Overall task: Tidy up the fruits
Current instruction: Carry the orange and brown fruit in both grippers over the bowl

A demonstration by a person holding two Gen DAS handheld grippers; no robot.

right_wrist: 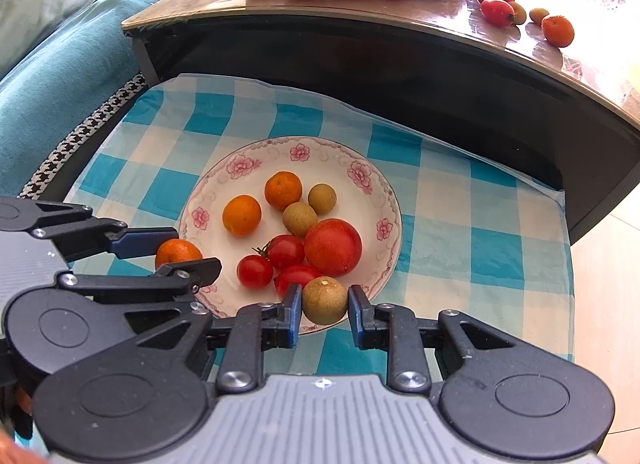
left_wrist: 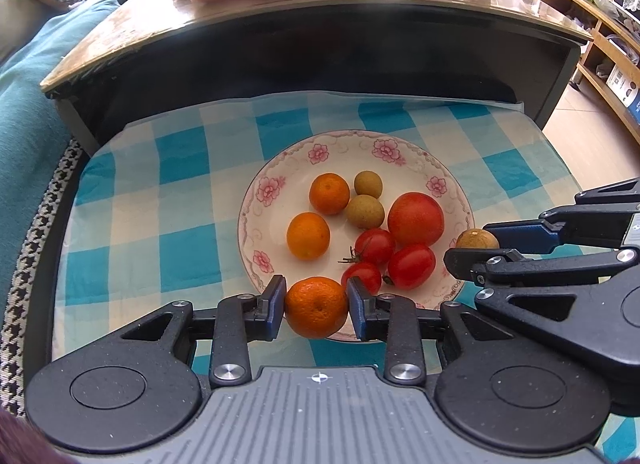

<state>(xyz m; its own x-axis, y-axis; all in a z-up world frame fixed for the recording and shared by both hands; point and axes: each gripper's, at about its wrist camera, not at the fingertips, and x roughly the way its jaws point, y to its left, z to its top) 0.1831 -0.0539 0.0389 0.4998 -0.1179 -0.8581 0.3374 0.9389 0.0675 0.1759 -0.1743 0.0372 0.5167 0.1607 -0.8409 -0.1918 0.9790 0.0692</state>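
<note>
Left tool [left_wrist: 316, 306] is gripping a mandarin [left_wrist: 316, 307], right tool [right_wrist: 324, 306] a longan [right_wrist: 325, 300], both hovering at the plate [left_wrist: 256, 232] rim; releasing them onto it likely follows.

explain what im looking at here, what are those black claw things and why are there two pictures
Each picture comes from a camera mounted on a hand-held two-finger gripper, looking along its fingers; a person carries one in each hand. The first is the left gripper's view, the second the right gripper's. Below them lies a blue-and-white checked cloth with a white floral-rimmed plate holding small oranges, red tomatoes and brownish-green round fruits. The left gripper is closed on a small orange mandarin; the right is closed on a brownish-green round fruit. More fruit sits on the glossy table behind.
</note>
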